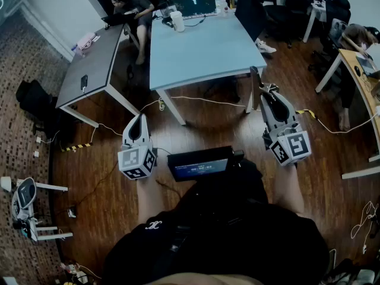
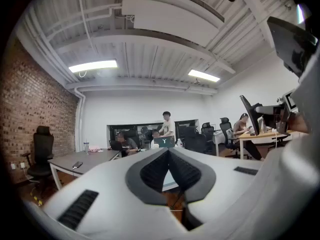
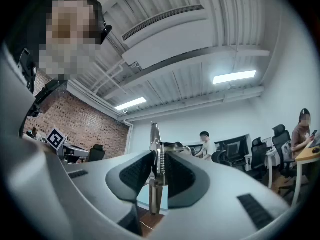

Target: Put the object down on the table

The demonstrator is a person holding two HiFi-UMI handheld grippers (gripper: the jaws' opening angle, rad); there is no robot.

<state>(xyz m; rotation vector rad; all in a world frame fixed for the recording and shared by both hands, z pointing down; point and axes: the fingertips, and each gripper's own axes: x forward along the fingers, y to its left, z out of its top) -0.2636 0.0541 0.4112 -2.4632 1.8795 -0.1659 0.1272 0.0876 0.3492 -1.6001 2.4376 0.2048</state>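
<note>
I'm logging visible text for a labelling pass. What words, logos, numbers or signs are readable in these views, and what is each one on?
"Y": a single glowing letter-shaped logo on the laptop, also seen in the left gripper view.
Blue screen at the person's chest: lines of characters, too small to read.
Marker cubes: black-and-white square patterns, no letters or numbers.
Nothing else legible.

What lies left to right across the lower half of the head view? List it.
white stand → left gripper → dark screen → right gripper, shut on a metal tool
</note>
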